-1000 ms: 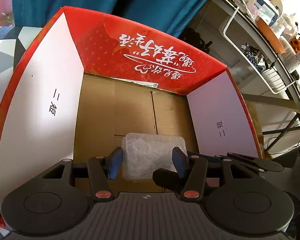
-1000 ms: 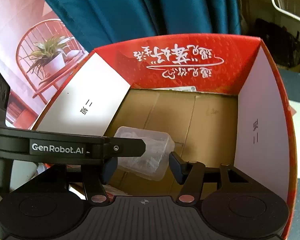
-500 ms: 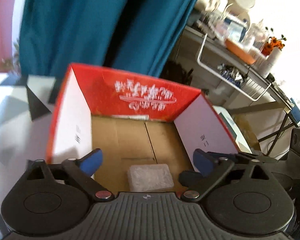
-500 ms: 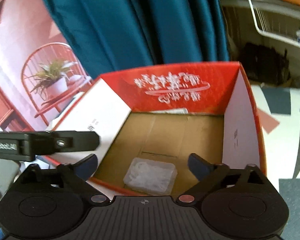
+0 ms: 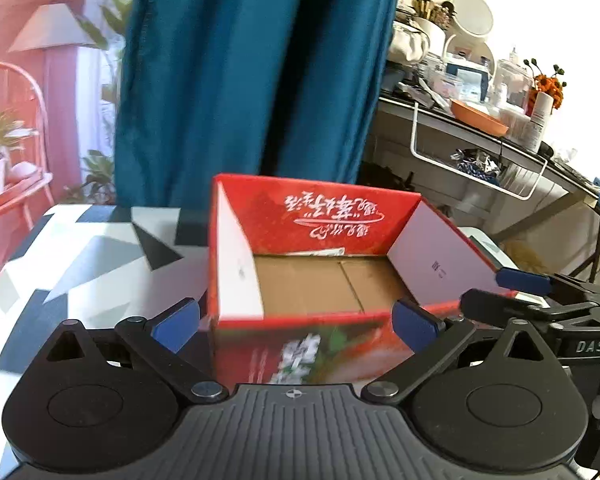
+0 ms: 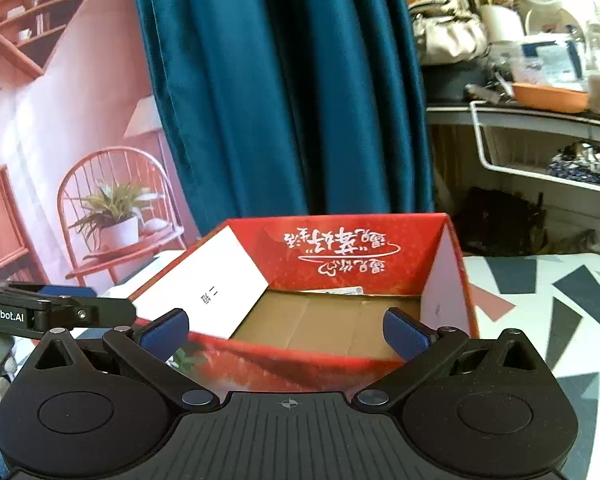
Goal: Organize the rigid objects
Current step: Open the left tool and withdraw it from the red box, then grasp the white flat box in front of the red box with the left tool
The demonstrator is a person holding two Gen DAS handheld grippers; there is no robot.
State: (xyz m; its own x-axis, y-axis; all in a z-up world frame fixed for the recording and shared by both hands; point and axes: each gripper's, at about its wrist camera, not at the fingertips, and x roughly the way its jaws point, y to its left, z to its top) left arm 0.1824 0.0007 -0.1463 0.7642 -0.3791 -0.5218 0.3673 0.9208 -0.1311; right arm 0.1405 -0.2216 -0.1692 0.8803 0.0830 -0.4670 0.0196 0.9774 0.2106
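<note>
Both grippers, left (image 5: 294, 322) and right (image 6: 286, 330), hover with fingers spread and empty before the red box (image 5: 320, 320) on the worktop (image 5: 80, 272); best clear its front wall squarely.

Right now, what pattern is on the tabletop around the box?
White with grey, black and reddish triangles; the table shows it best in the right wrist view.

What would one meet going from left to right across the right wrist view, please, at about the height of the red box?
Potted plant on the red chair → white left flap of the red box → brown cardboard floor → white right flap → patterned tabletop.
</note>
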